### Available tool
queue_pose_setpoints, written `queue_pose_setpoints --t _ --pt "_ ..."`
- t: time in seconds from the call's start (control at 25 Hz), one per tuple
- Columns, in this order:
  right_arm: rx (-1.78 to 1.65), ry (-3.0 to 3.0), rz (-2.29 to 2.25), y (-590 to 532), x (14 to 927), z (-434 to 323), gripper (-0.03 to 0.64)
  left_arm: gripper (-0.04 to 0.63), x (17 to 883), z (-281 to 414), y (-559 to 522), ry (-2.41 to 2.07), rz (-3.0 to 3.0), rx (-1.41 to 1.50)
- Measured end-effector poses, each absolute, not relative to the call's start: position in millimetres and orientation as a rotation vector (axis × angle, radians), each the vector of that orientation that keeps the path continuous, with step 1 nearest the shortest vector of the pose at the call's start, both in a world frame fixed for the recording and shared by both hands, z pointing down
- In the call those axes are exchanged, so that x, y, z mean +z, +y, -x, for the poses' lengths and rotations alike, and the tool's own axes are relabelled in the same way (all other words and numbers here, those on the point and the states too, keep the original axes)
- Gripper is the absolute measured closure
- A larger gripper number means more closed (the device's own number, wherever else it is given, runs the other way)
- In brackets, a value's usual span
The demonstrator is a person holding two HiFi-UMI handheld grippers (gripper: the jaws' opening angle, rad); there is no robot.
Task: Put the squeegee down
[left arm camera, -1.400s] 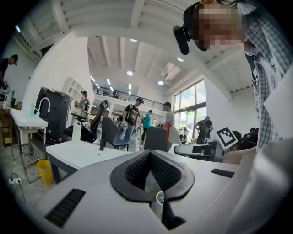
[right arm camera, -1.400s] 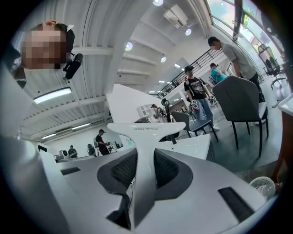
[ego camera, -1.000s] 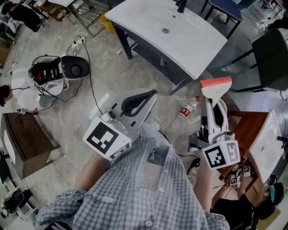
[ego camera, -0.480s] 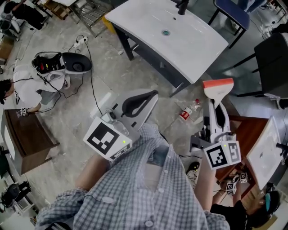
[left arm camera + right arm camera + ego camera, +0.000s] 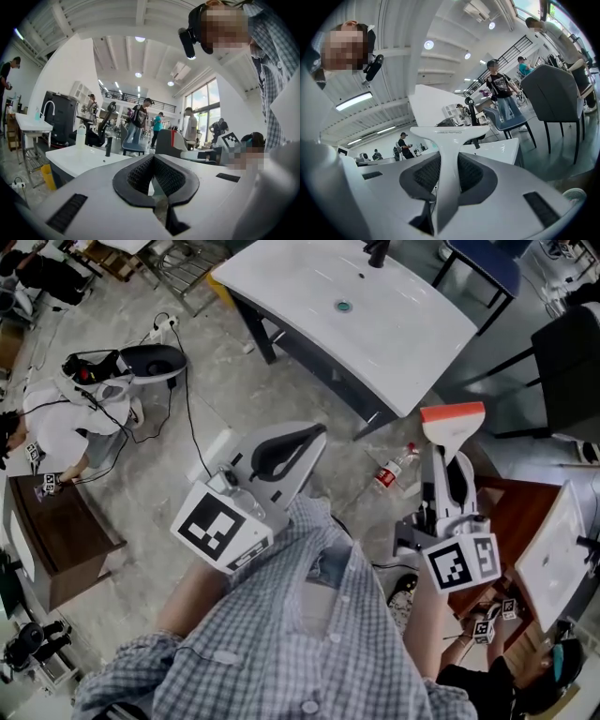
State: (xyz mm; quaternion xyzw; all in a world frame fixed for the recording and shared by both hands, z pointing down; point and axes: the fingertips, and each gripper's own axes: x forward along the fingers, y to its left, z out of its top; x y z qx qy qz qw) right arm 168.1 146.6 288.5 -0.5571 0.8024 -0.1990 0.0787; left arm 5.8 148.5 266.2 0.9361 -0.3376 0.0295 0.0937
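A white plastic T-shaped squeegee point(image 5: 452, 427) with an orange-red blade strip is clamped by its smooth handle between the ribbed black pads of the right hand-held gripper point(image 5: 448, 486). It is carried above the mottled grey floor point(image 5: 187, 456), near the corner of the glossy white surface point(image 5: 394, 324). The left hand-held gripper point(image 5: 286, 451) is closed and empty. The clamp is unchanged from a second ago.

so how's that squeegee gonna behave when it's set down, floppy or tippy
Probably stiff: the squeegee stands straight from the right hand-held gripper, no sag. Likely light, being thin white plastic. Its wide orange head tops a narrow handle, so upright it likely tips.
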Motion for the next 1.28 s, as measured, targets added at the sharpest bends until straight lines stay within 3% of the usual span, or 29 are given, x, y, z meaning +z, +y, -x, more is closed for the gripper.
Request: queue_pose_setpoints --t 1.28 --pt "-0.508 2.191 1.922 14.8 271.5 -146.3 0.535 0.589 256.2 2.4 -27.6 -0.649 -2.897 0.058"
